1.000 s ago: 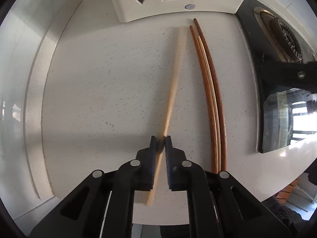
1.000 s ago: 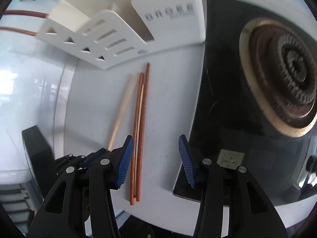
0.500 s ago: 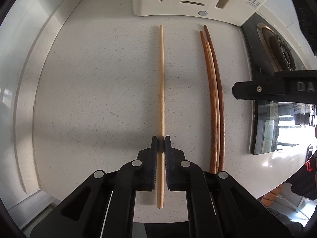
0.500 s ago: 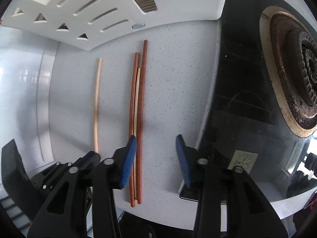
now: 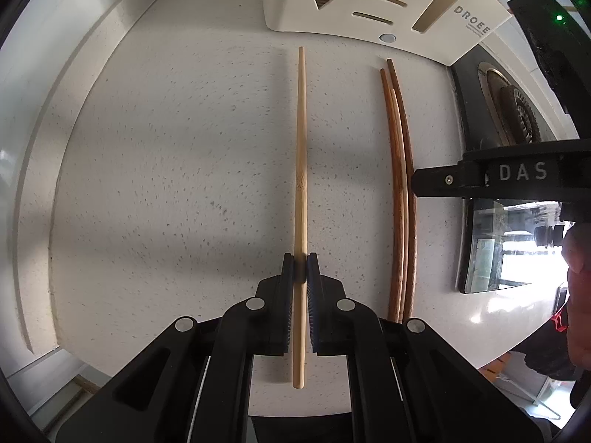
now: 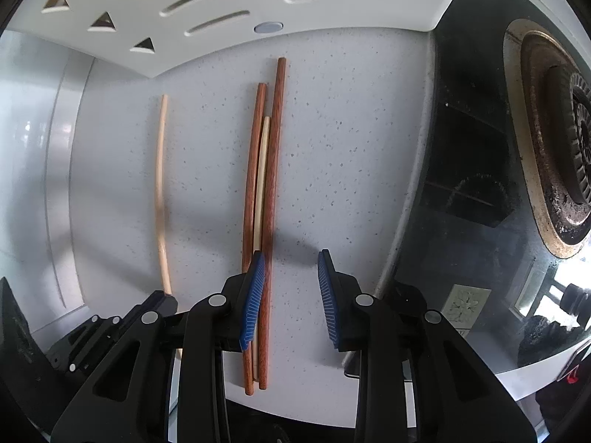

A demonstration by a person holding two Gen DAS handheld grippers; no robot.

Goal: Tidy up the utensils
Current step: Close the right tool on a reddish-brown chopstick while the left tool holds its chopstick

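Observation:
My left gripper (image 5: 300,258) is shut on a pale bamboo chopstick (image 5: 301,147), which lies along the speckled white counter (image 5: 166,147) and points toward the white utensil holder (image 5: 369,0). To its right lie two dark brown chopsticks (image 5: 400,184) with a second pale one (image 6: 263,170) between them. My right gripper (image 6: 291,258) hangs low over this bundle (image 6: 273,166), its jaws closing. Its left blue pad (image 6: 255,288) covers the bundle, the right brown stick runs just inside that pad, and the other pad stands apart.
The slotted holder (image 6: 184,0) stands at the counter's far edge. A black glass hob (image 6: 461,147) with a burner (image 6: 561,140) borders the counter on the right. The counter's front edge runs just beneath both grippers. A hand shows at the right rim of the left wrist view.
The pale chopstick in my left gripper has swung from tilted to straight. My right gripper has come lower over the brown chopsticks and its jaws have narrowed.

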